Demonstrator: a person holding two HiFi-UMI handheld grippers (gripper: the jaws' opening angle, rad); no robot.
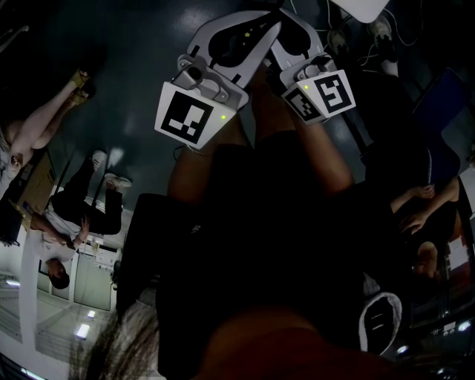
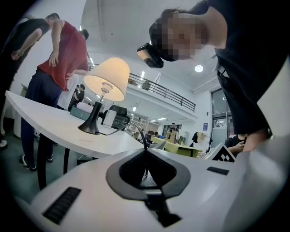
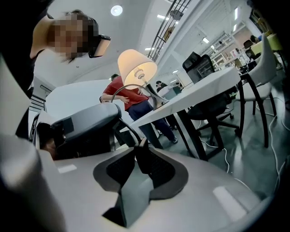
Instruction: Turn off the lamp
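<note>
Two grippers meet tip to tip in the head view, left gripper (image 1: 273,24) beside right gripper (image 1: 288,22); no lamp shows there. Left gripper view: jaws together on the cord (image 2: 128,123), which arcs up-left to the lit lamp (image 2: 107,79) on the white table (image 2: 50,120). Right gripper view: jaws clamped on what looks like the cord's dark inline switch (image 3: 141,154) — lamp well beyond, so the right hand likely acts.
</note>
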